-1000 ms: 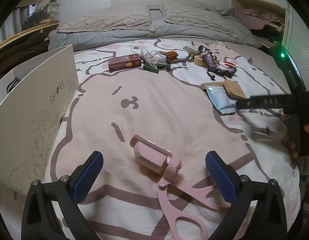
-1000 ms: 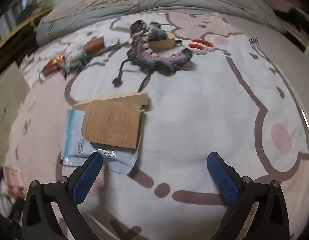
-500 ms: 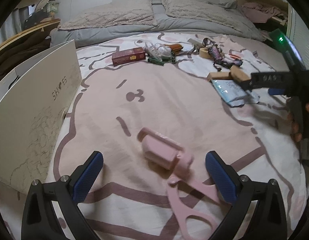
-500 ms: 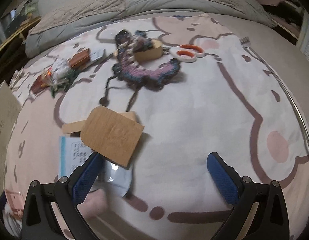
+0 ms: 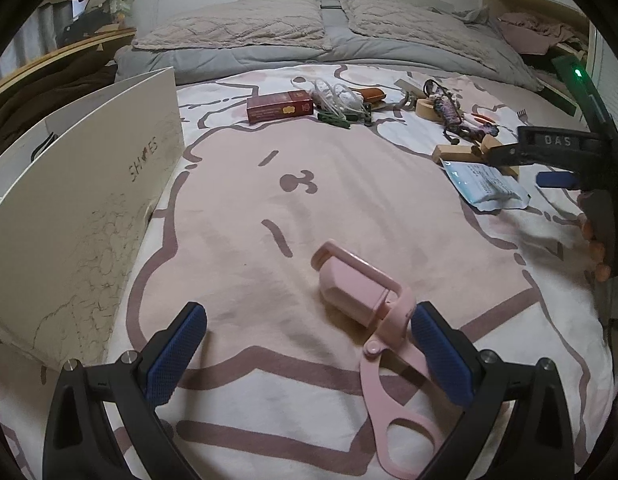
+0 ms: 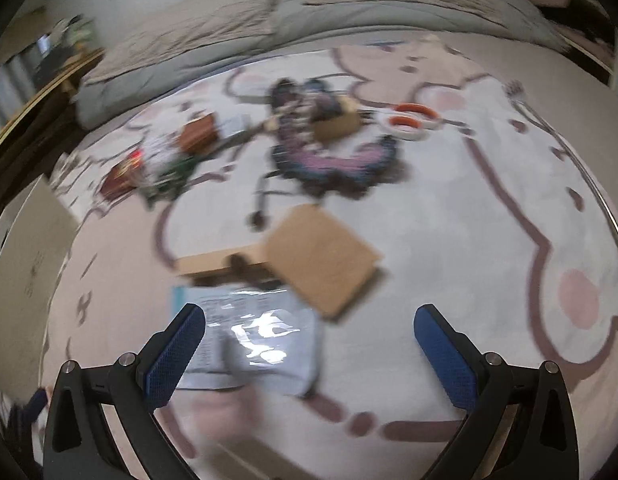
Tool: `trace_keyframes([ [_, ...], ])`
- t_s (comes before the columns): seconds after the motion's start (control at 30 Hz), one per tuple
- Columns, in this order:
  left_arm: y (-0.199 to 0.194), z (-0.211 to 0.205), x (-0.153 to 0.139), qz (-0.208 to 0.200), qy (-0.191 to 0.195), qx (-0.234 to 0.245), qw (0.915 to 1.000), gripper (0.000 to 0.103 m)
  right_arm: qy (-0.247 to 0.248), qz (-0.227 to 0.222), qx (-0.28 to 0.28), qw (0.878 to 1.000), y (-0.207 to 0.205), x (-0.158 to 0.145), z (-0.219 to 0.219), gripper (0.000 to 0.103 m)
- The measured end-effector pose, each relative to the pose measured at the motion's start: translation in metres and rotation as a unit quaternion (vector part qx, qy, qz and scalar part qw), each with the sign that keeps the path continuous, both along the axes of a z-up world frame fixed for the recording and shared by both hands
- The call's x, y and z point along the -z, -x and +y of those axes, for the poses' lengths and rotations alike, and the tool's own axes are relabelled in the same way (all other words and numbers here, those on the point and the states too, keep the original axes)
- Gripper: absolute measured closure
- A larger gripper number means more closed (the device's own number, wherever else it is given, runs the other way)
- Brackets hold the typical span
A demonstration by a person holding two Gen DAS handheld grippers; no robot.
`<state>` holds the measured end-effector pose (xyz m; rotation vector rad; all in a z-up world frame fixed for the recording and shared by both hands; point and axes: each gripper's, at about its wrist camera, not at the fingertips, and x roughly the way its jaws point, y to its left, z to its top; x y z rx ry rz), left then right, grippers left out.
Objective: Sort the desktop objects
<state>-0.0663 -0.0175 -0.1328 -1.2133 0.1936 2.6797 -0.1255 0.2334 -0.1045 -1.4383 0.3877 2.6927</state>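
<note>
pink eyelash curler (image 5: 373,312) lies on the blanket (image 5: 237,216) between the wide-open, empty left gripper (image 5: 307,354), crowding its right finger, long axis running toward the camera. right gripper (image 6: 309,354), also spread empty, is farther off.

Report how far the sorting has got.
Done: nothing visibly sorted; the red box, cord bundle, tape roll and scissors lie scattered. In hand: nothing; left gripper is open around the pink curler, right gripper open over the foil packet. Left: everything.
</note>
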Motion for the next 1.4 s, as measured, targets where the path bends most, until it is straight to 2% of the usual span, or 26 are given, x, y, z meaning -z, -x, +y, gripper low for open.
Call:
trace_keyframes([
  [0.17, -0.001, -0.001, 0.000, 0.000, -0.002, 0.001, 1.0000, 0.000, 0.011, -0.005, -0.019, 1.000, 0.008, 0.007, -0.018, 0.000],
  [0.33, -0.002, 0.001, 0.001, 0.001, 0.001, 0.006, 1.0000, 0.000, -0.019, -0.006, -0.021, 1.000, 0.017, 0.008, -0.031, 0.000],
  [0.5, -0.001, 0.001, 0.001, 0.000, -0.001, 0.007, 1.0000, 0.000, -0.080, -0.012, -0.035, 0.996, 0.021, 0.019, -0.048, 0.000],
  [0.77, 0.002, -0.002, 0.001, -0.007, -0.015, 0.008, 0.9998, 0.000, -0.083, -0.001, -0.030, 0.996, 0.013, 0.022, -0.045, 0.000],
  [0.83, 0.004, -0.003, 0.002, -0.014, -0.026, 0.010, 0.9995, 0.000, -0.088, 0.003, -0.032, 0.996, 0.011, 0.022, -0.047, 0.001],
  [0.97, 0.006, -0.005, 0.004, -0.028, -0.052, 0.011, 0.9982, 0.000, -0.086, 0.015, -0.040, 0.995, 0.006, 0.021, -0.050, 0.011],
  [1.13, 0.005, -0.007, 0.002, -0.029, -0.086, 0.015, 0.9958, 0.002, -0.080, 0.025, -0.041, 0.996, 0.001, 0.020, -0.050, 0.014],
  [1.3, 0.007, -0.011, 0.000, -0.034, -0.125, 0.016, 0.9915, 0.024, -0.075, 0.030, -0.040, 0.996, -0.001, 0.020, -0.050, 0.014],
  [1.33, 0.008, -0.011, 0.000, -0.034, -0.127, 0.015, 0.9913, 0.025, -0.076, 0.030, -0.040, 0.996, -0.001, 0.021, -0.050, 0.014],
  [1.4, 0.008, -0.011, 0.000, -0.032, -0.125, 0.016, 0.9915, 0.033, -0.075, 0.031, -0.040, 0.996, -0.001, 0.021, -0.049, 0.014],
])
